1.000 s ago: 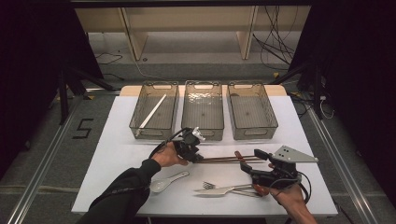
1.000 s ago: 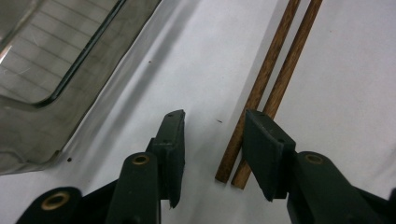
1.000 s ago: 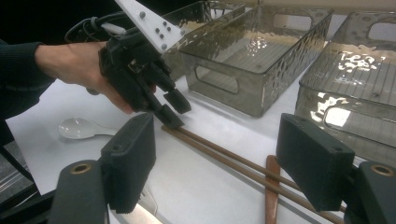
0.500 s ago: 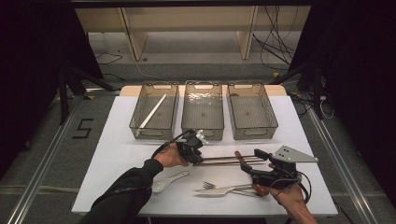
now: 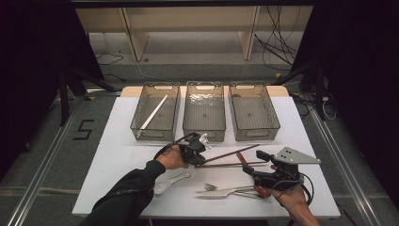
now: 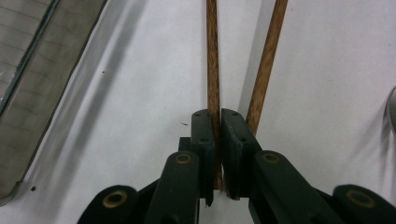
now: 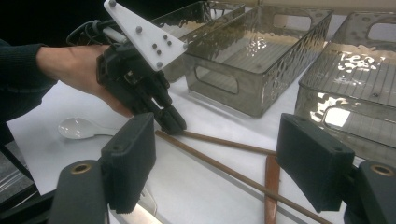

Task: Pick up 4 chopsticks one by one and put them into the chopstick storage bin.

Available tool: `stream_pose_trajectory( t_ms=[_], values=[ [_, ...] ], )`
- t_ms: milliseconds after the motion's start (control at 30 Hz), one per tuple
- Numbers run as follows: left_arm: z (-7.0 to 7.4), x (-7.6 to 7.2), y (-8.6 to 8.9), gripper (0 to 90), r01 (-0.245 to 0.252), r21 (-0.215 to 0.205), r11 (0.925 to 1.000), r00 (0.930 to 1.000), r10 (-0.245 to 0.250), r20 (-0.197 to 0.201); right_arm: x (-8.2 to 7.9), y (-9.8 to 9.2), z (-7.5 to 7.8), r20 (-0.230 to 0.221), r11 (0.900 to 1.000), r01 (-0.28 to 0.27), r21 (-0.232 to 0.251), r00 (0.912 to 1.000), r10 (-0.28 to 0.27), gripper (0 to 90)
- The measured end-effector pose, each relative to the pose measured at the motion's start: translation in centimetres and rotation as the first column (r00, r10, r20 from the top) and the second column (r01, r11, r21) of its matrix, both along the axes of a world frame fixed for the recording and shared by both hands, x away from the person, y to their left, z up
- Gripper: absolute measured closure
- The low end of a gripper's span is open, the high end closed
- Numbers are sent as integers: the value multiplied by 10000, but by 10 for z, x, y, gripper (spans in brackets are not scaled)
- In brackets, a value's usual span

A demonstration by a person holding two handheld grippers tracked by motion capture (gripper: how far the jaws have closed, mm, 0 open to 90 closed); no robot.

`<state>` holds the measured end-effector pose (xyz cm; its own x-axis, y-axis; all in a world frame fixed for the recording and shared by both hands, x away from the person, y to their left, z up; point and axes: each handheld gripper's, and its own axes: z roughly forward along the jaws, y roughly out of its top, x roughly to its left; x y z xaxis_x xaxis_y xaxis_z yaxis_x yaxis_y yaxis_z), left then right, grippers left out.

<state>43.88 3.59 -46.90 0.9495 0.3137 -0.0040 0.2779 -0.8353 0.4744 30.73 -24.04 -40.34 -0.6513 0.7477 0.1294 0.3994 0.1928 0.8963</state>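
We find the left gripper [image 5: 197, 162] low over the white table [image 5: 117, 155], just in front of the middle tray [image 5: 203, 129]. Its jaws have just been closing, and in the left gripper view they are clamped on one brown wooden chopstick [image 6: 213, 79], with the stick pinched between the two black pads. The second chopstick [image 6: 268, 56] lies just beside the first on the table, outside the jaws and apart from them. In the high view both sticks run from the left gripper toward the right side of the table — one level, one angled up toward the right tray [image 5: 254, 113].

We see the right gripper [image 5: 256, 165] near the front right of the table, held over a brown utensil handle [image 7: 271, 186]. Its jaws stand wide apart with nothing between them; the right gripper view looks through the gap at the left gripper and the two chopsticks.

A white chopstick [image 5: 153, 113] rests diagonally in the left tray [image 5: 141, 129]. A white spoon [image 5: 167, 183] lies beside the person's left sleeve [image 5: 127, 193], and a metal fork [image 5: 221, 188] — with more cutlery — lies near the front edge.
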Motion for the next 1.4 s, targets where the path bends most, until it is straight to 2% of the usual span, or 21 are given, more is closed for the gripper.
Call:
stream_pose_trajectory(
  t_ms=[300, 500, 700, 1000, 1233, 1400],
  values=[
    [0, 0, -3, 819, -177, 153, 9997, 9998, 177, 2, 0, 0, 0, 10, 10000, -9, -1, 10000, 9, 293],
    [2, -3, -7, 839, -257, 412, 9988, 9995, 249, 216, 0, 0, 0, 28, 10000, -11, -13, 10000, 11, 294],
    [3, -3, -5, 841, -464, 416, 9981, 9988, 457, 189, 0, 0, 1, 33, 10000, -7, 4, 10000, 7, 293],
    [16, -4, 1, 841, -451, 43, 9990, 9990, 451, -15, 0, 0, 1, 44, 10000, -7, 5, 10000, 7, 294],
    [28, -11, 9, 841, -411, -48, 9991, 9991, 411, 125, 0, 0, 1, 31, 10000, 1, 6, 10000, -1, 294],
    [38, -16, 18, 841, -441, -297, 9986, 9988, 447, 204, 0, 0, 0, 22, 10000, -2, -8, 10000, 3, 294]
  ],
)
